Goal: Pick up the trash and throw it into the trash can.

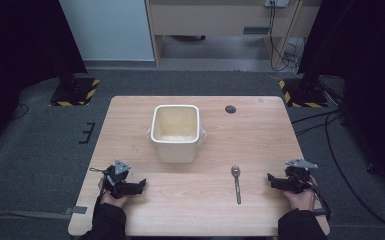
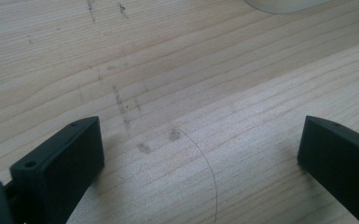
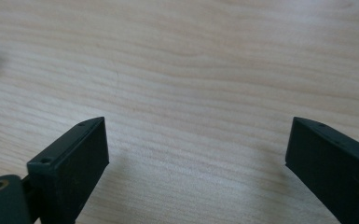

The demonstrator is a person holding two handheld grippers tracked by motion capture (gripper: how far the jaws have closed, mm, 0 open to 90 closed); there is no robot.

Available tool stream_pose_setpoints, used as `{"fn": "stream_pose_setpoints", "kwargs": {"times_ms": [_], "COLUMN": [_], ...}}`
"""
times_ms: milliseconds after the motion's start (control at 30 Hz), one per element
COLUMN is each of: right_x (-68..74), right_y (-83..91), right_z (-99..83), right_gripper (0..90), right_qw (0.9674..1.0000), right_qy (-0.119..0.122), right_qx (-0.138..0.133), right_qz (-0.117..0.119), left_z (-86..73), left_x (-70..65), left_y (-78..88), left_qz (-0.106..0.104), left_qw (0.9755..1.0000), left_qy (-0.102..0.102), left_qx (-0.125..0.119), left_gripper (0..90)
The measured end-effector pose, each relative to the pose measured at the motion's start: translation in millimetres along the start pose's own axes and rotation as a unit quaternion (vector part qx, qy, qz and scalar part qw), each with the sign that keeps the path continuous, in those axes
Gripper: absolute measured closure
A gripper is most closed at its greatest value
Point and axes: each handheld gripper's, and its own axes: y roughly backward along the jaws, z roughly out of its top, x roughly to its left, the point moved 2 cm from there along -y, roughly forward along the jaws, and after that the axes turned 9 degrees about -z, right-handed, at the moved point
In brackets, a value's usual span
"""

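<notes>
A light wooden table (image 1: 200,210) is seen from above, standing on grey carpet. A person's two forearms in dark sleeves come in from the near edge, and a black hand-held gripper is held in each hand.

The left hand-held gripper (image 1: 141,183) is held low over the near left part of the table, with its jaws pointed toward the middle. In the left gripper view (image 2: 200,154) its two black jaws are set wide apart, and bare, faintly scuffed wood is seen between them. Nothing is gripped.

The right hand-held gripper (image 1: 270,179) is held low over the near right part of the table, with its jaws pointed inward toward the left one. In the right gripper view (image 3: 196,149) its jaws are likewise spread wide over bare wood, and nothing is held.

A metal spoon (image 1: 236,183) is laid flat on the table between the two hand-held grippers, nearer to the right one but apart from it. Its bowl is turned away from the person and its handle toward the near edge.

A cream, square tub (image 1: 176,147) with rounded corners is placed upright near the middle of the table, beyond the spoon and to its left. It is well apart from both hand-held grippers.

A small dark round hole (image 1: 230,109) is set in the far part of the tabletop.
</notes>
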Motion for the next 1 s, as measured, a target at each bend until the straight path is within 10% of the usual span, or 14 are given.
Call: {"fn": "stream_pose_setpoints", "kwargs": {"times_ms": [1000], "right_x": [10.2], "right_y": [65.0], "right_z": [45.6], "right_gripper": [5.2], "right_qw": [0.9931], "right_qy": [-0.019], "right_qx": [-0.116], "right_qz": [0.004], "left_z": [1.1], "left_x": [0.7], "left_y": [-1.1], "left_qz": [-0.001], "left_qw": [1.0], "left_qy": [-0.002], "left_qx": [0.001], "left_gripper": [0.0]}}
